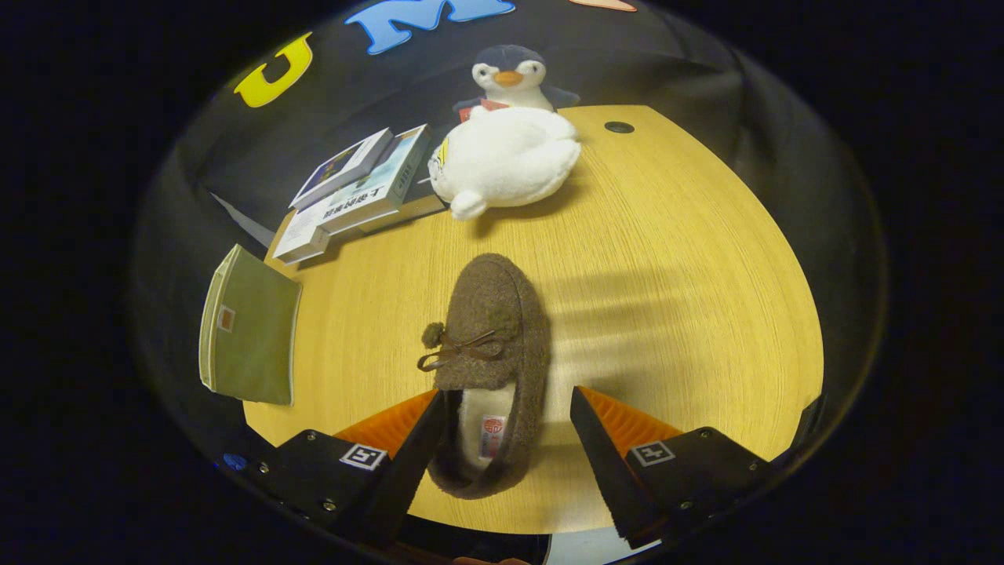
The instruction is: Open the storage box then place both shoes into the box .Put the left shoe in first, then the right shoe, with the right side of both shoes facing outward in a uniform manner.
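Straddling the heel of the brown shoe (490, 353) lying on the table (690, 298), my gripper (508, 428) has its fingers spread, left one against the heel's side, right one apart, seemingly lined up for lifting it boxward.

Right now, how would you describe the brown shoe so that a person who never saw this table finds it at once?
Start at the wooden table, where a white plush penguin lies at the far side beside some books. Nearer than the penguin, the shoe lies alone, its heel between the open fingers of the gripper. It is the only fuzzy brown thing, with a small bow and pompom on top.
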